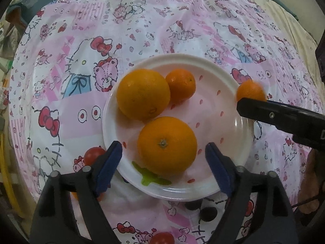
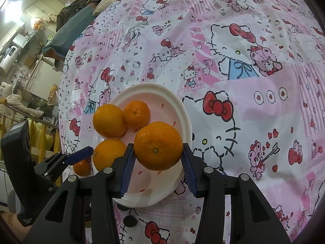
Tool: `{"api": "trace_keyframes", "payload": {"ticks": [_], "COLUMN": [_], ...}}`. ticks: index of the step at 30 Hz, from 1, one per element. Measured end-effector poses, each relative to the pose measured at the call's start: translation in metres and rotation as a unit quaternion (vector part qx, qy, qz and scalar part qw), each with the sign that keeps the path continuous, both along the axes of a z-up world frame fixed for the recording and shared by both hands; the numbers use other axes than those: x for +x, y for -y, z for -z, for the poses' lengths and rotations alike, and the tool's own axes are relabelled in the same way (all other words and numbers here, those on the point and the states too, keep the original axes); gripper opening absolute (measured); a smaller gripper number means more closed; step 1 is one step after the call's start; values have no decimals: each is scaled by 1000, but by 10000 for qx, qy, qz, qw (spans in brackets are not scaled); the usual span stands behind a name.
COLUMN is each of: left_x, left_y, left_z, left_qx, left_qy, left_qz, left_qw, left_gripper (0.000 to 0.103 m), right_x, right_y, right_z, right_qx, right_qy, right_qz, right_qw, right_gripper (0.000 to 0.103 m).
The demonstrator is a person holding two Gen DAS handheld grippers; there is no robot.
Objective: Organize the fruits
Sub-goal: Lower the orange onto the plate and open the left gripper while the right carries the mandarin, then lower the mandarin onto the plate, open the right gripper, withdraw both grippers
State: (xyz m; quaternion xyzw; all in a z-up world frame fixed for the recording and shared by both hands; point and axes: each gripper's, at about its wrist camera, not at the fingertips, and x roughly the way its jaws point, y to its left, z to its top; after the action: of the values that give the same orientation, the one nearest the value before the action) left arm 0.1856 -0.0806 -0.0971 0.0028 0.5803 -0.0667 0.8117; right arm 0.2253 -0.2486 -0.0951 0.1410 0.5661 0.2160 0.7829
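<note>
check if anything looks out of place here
One small orange lies on the tablecloth beside the plate instead of on it. A tomato also lies off the plate.

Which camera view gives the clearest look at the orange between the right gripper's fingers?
The right wrist view: the orange sits large and whole between the right gripper fingers, above the plate. The left wrist view shows only its blurred top behind a black finger.
</note>
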Motion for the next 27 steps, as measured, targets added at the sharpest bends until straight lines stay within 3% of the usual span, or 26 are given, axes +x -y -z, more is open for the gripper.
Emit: {"api": "trace_keyframes", "payload": {"ticks": [1, 2, 10, 18, 27], "left_x": [0, 0, -8, -20, -36], "left_y": [0, -1, -3, -22, -46], "left_z": [-1, -2, -13, -38, -56], "left_qx": [-14, -38, 50, -40, -57], "left_qy": [2, -2, 198, 632, 918], "left_qz": [-13, -20, 26, -255, -600], "left_qw": [10000, 10000, 9998, 9977, 9939], "left_gripper": [82, 83, 83, 83, 83], "right_x": [0, 0, -2, -16, -38], "right_y": [1, 2, 7, 8, 13], "right_z": [-2, -5, -19, -42, -56], "right_qx": [39, 48, 31, -250, -94], "right_qy": [44, 106, 289, 668, 739], "right_qz": [33, 50, 139, 158, 286], "right_qw": [10000, 9999, 9995, 9973, 9968], "right_gripper": [65, 66, 67, 71, 71]}}
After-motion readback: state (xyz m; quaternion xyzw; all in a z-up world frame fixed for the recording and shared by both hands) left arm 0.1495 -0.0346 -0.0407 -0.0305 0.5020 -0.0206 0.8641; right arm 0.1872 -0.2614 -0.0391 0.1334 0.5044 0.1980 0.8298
